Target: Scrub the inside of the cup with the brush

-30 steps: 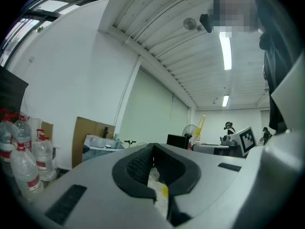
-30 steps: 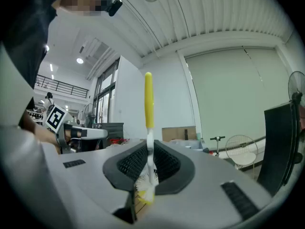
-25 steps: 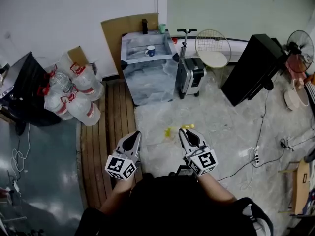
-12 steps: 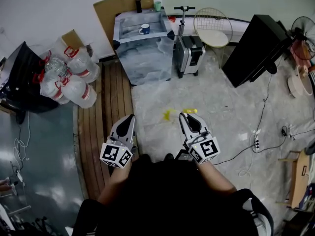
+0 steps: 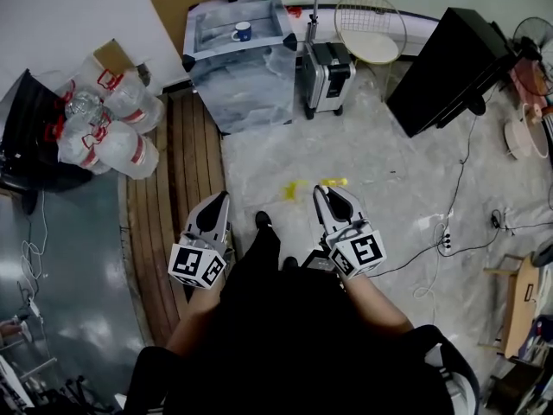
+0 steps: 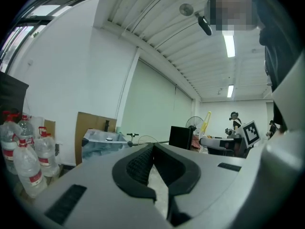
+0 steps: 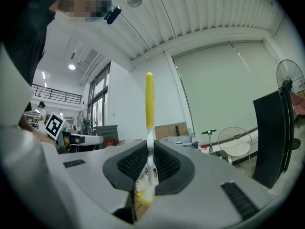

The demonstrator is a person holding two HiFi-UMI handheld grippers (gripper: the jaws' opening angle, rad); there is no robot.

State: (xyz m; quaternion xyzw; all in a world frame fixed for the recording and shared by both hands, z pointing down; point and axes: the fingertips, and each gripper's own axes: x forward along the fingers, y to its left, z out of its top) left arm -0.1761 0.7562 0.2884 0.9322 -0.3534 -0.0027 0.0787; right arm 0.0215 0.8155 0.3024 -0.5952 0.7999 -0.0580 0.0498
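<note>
Cup (image 5: 241, 31) sits on the plastic-wrapped surface (image 5: 246, 89) far ahead, well apart from both grippers. Suitcase (image 5: 327, 74) stands just beside the surface, water bottles (image 5: 112, 128) to its left; only floor (image 5: 285, 150) lies between. Right gripper (image 5: 331, 194) fingers pinch the brush (image 7: 149, 104); left gripper (image 5: 214, 202) fingers are pressed together, empty. Versus a second ago, the surface sits higher in head view and my shoe (image 5: 262, 220) now shows.

Brush (image 5: 335, 181): mostly hidden in right gripper (image 5: 327, 191), yellow end showing.
Cup (image 5: 242, 31): too small to see inside.
Fan (image 5: 534, 37): cut by edge.
</note>
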